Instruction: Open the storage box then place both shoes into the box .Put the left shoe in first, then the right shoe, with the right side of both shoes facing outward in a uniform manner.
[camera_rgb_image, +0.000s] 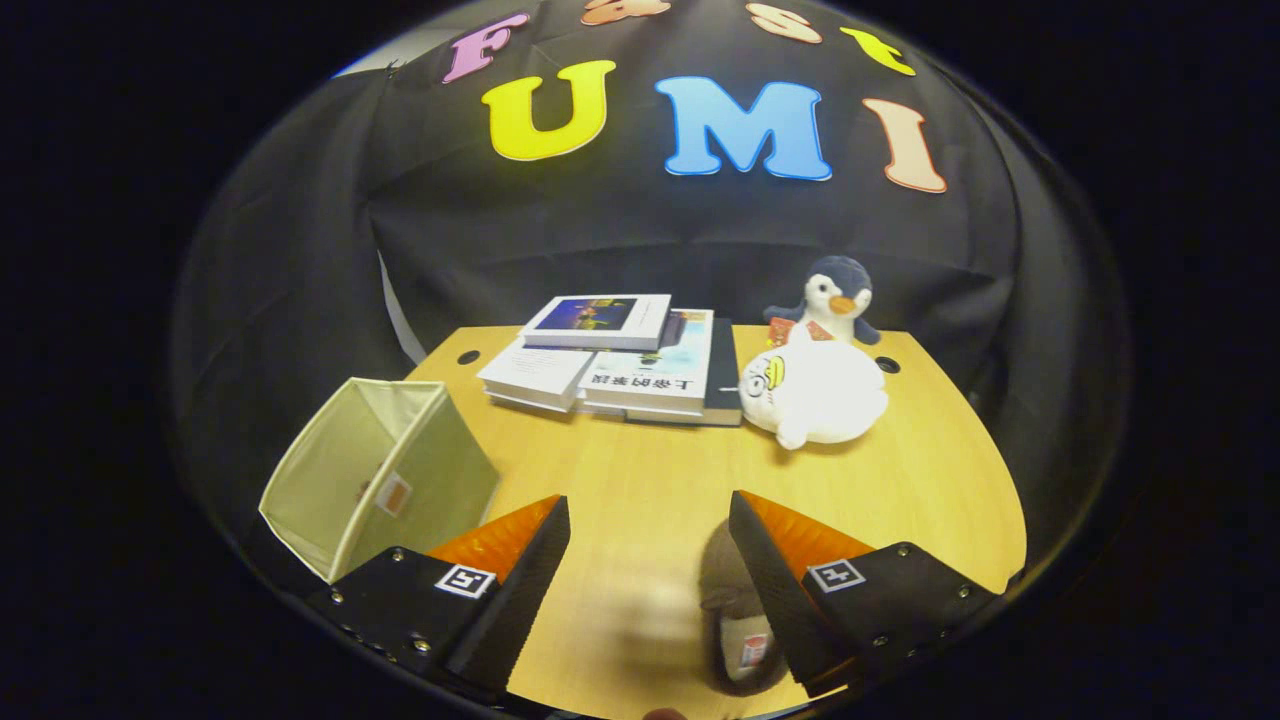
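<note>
My gripper (648, 515) hangs open above the wooden table (650, 480), with bare tabletop between its fingers. A pale fabric storage box (375, 470) stands at the table's left edge, just beyond the left finger, its top open and its inside showing nothing. A dark shoe with a light lining (738, 625) lies below the gripper, right beside the inner face of the right finger and partly hidden by it. It is blurred, so I cannot tell which foot it belongs to.
A stack of books (615, 365) lies at the far middle of the table. A white plush toy (815, 393) sits to their right, with a penguin plush (835, 297) behind it. Two cable holes (468, 357) mark the far corners.
</note>
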